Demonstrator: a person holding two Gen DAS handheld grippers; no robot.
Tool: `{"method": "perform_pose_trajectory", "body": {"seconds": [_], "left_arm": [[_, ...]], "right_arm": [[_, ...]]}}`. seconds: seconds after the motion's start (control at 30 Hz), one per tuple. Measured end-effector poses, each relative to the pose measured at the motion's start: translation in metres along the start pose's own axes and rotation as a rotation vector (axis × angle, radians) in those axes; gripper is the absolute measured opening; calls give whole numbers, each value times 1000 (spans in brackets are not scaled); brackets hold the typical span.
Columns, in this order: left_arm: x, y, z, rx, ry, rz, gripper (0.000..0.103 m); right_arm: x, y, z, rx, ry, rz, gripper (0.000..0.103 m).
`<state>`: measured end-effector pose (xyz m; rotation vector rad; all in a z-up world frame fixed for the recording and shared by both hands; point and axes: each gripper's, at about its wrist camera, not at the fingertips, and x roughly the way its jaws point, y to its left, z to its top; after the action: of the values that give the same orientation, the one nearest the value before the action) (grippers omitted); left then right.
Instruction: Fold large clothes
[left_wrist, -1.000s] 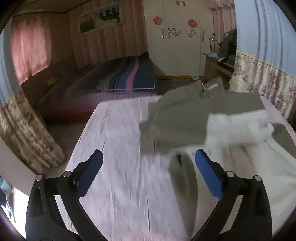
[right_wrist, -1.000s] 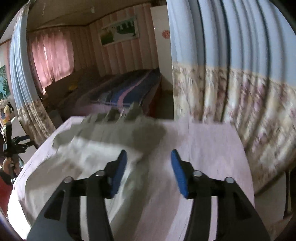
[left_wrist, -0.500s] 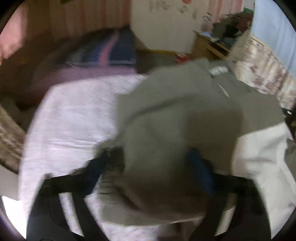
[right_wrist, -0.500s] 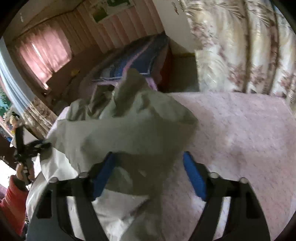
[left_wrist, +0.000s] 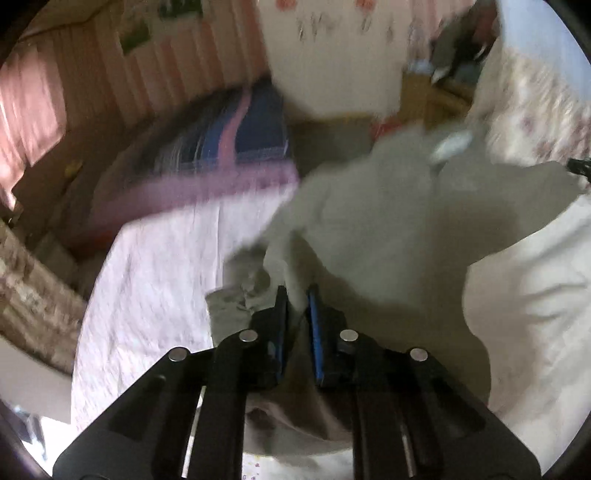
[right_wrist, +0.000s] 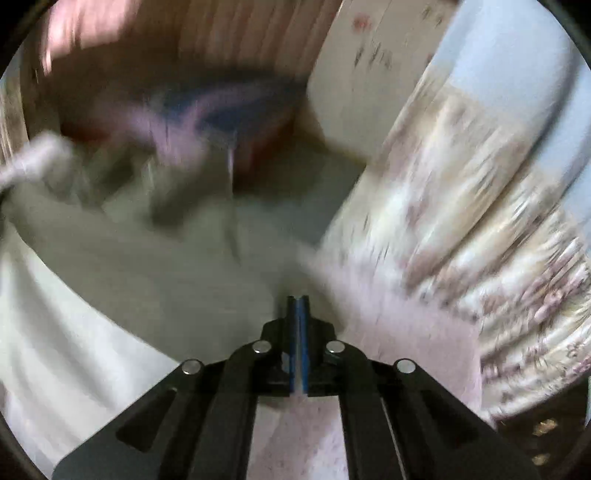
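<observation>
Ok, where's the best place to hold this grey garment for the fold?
At its near edge, coming from the near side and angled down. The left gripper pinches a raised ridge of the grey garment there; the right gripper is shut at the edge by the pink sheet, though blur hides its hold.

Garment (left_wrist: 388, 229) spread on counter (left_wrist: 155, 280), bunched toward far edge. Left tool (left_wrist: 296, 295) at garment's left near part, a fold between its fingers. Right tool (right_wrist: 298, 301) at garment's right edge (right_wrist: 184, 280), bare counter (right_wrist: 399, 332) to its right. Bed (left_wrist: 207, 155) beyond counter, left. Curtain (right_wrist: 480, 229) right of counter. Wardrobe (left_wrist: 332, 55) behind, past bed.
</observation>
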<state>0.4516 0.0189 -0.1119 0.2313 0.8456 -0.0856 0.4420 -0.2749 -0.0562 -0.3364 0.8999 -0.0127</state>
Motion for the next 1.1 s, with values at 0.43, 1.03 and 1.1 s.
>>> {"method": "perform_pose_trajectory", "body": {"seconds": [0.43,1.03,1.1], "left_arm": [[-62,-15,-20,15,-82,24,96],[-93,-20,-53,-51,-82,101,100],[-111,-16,-59,-89,-89,101,100]], "right_arm": [[-103,29,-61,95,-131,273,64],[-152,4,-131,199,-254,271,98],[-180,0,-140,228,-310,249,99]]}}
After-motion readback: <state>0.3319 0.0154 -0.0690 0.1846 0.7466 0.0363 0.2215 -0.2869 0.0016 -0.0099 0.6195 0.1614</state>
